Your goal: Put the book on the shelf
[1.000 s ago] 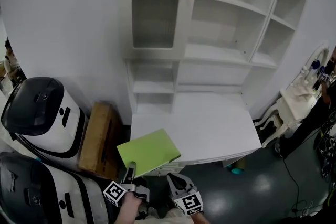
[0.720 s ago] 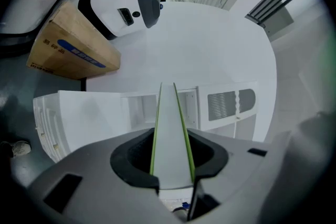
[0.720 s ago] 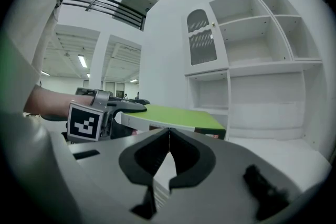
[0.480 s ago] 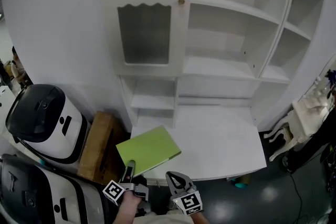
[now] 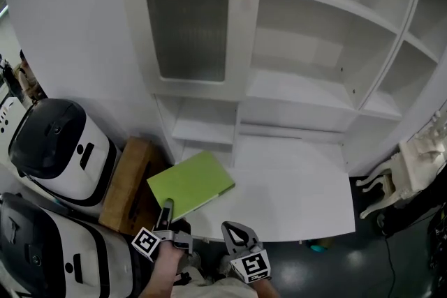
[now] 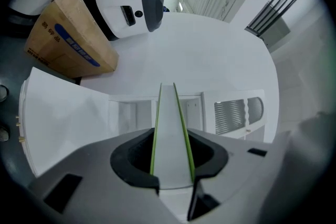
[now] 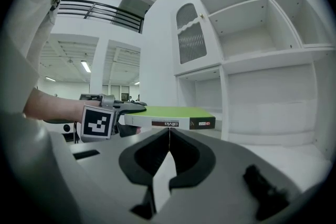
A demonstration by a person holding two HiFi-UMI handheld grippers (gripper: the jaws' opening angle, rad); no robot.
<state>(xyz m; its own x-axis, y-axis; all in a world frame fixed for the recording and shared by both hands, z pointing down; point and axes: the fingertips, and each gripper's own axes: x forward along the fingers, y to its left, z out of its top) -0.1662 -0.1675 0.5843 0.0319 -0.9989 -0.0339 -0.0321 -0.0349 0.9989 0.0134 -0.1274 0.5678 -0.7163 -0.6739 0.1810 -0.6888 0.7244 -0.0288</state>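
While carrying book (image 5: 190, 183) flat above near-left corner of desk (image 5: 293, 195), clamped by its near edge in left gripper (image 5: 166, 211), with right gripper (image 5: 232, 232) pinched shut and empty, seemingly about halfway: lifted, facing cabinet, not yet placed on shelf (image 5: 300, 91).

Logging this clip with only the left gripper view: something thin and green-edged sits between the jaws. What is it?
Observer: A green book, held level by one corner in the left gripper.
Operator: Is the right gripper helping?
Observer: No, the right gripper is empty, jaws together, beside the left.
Operator: Shelved yet?
Observer: No, it hangs over the white desk's front left corner, short of the shelves.
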